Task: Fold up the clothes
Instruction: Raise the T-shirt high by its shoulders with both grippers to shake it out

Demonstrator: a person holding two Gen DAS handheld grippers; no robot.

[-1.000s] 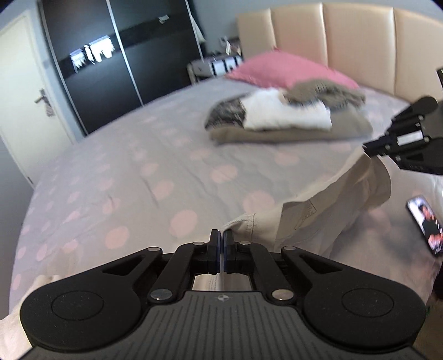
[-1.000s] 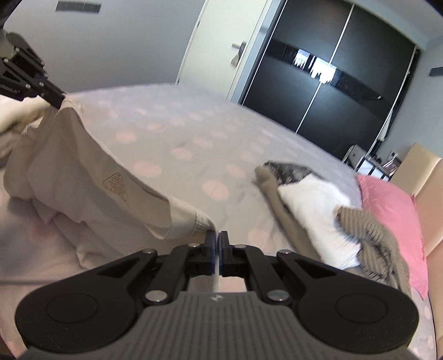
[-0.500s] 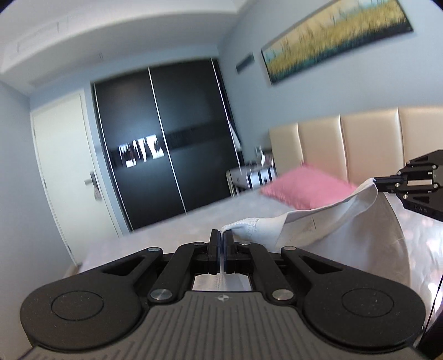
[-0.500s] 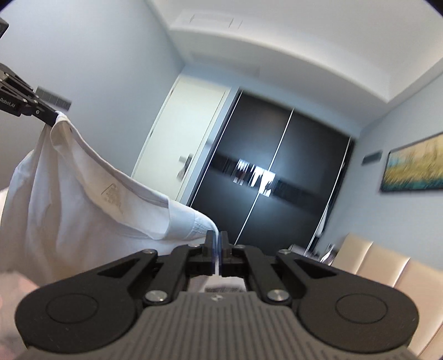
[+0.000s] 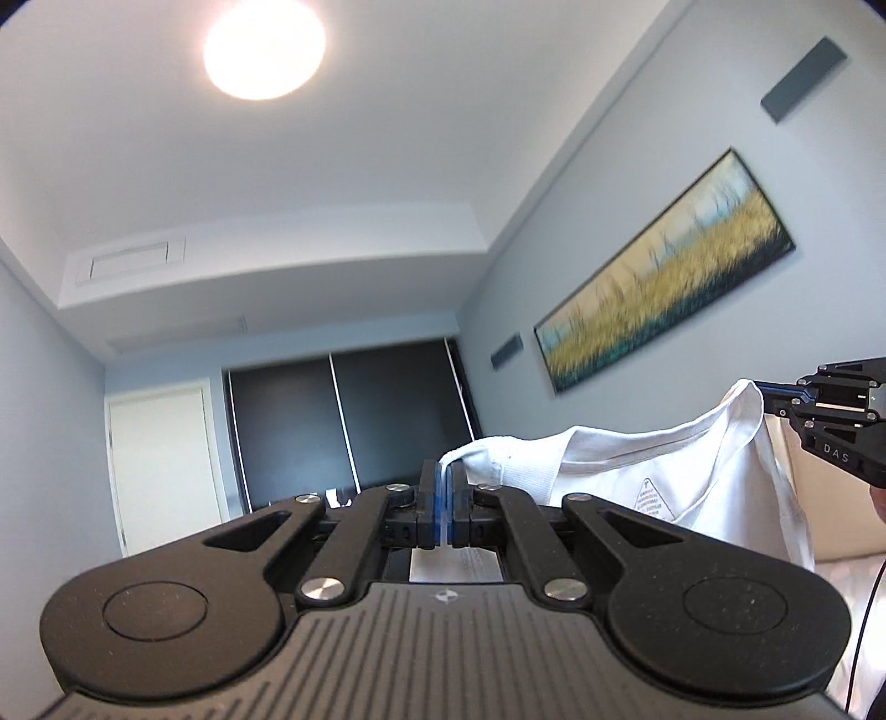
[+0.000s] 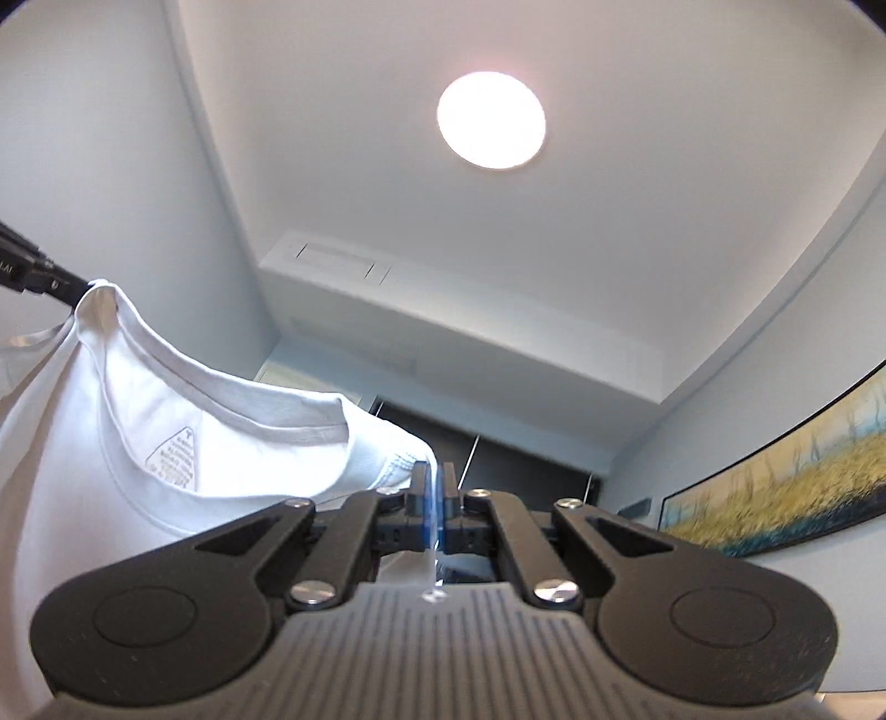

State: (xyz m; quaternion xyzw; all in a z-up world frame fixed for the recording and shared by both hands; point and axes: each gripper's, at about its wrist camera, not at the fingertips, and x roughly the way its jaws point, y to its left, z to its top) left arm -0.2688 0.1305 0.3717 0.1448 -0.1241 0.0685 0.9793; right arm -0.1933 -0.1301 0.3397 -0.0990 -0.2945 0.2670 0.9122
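Observation:
A white T-shirt (image 5: 692,482) hangs in the air, stretched between both grippers by its shoulders, with the neckline and its printed label facing me. My left gripper (image 5: 443,482) is shut on one shoulder edge. At the right edge of the left wrist view, my right gripper (image 5: 767,390) pinches the other shoulder. In the right wrist view the right gripper (image 6: 434,484) is shut on the T-shirt (image 6: 138,443). The left gripper (image 6: 75,291) holds the far corner at the left edge. The shirt's lower part is hidden.
Both cameras point upward at the ceiling and a round ceiling lamp (image 5: 263,47). A framed painting (image 5: 664,277) hangs on the right wall. A black wardrobe (image 5: 354,415) and a white door (image 5: 166,465) stand at the far end. The bed is out of view.
Both grippers rose and tilted upward, lifting the T-shirt off the bed. The bed and the clothes pile dropped out of view, and the ceiling now fills both views.

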